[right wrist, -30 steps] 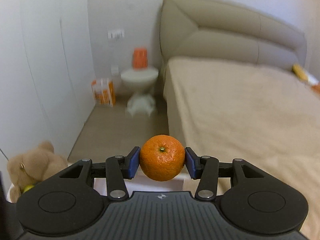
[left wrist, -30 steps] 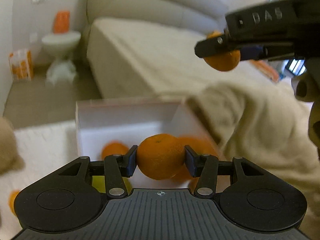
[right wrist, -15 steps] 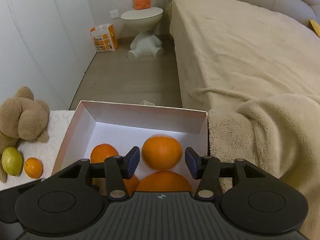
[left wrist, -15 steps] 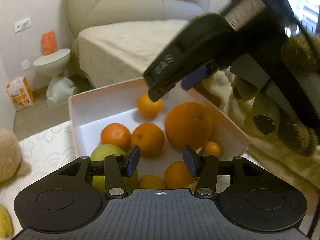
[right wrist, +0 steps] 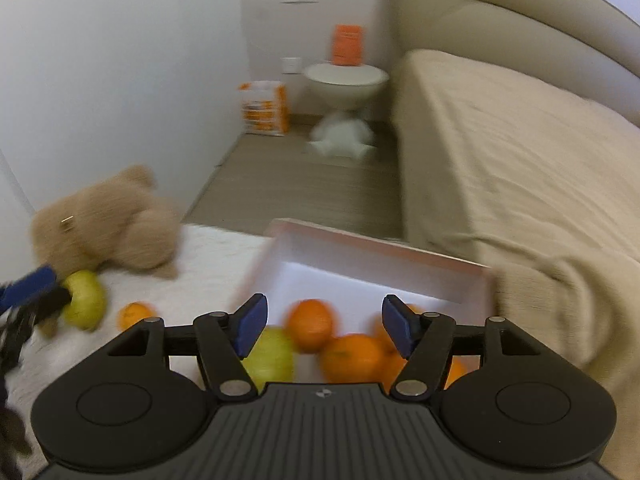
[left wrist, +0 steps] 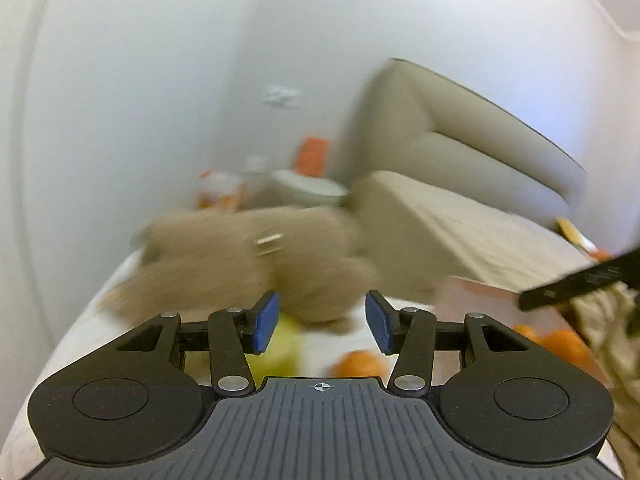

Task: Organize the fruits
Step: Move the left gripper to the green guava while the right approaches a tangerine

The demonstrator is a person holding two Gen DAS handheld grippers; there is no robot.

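Note:
My left gripper (left wrist: 322,322) is open and empty above the white cloth, with a yellow-green fruit (left wrist: 284,346) and a small orange (left wrist: 359,363) just below its fingers. It also shows in the right wrist view (right wrist: 36,288), close to that yellow-green fruit (right wrist: 85,298) and small orange (right wrist: 134,315). My right gripper (right wrist: 323,326) is open and empty over the white box (right wrist: 372,252), which holds several oranges (right wrist: 352,356) and a yellow-green fruit (right wrist: 272,354). The box (left wrist: 472,292) is at the right in the blurred left wrist view.
A brown teddy bear (right wrist: 104,224) lies on the white cloth (right wrist: 208,272) left of the box. A beige blanket (right wrist: 560,292) lies right of the box, and the bed (right wrist: 520,140) is behind. A white side table (right wrist: 346,78) stands on the floor beyond.
Both grippers let go of their oranges into the box and now stand open. The left gripper has swung left to the loose fruit by the teddy bear. The right gripper has pulled back.

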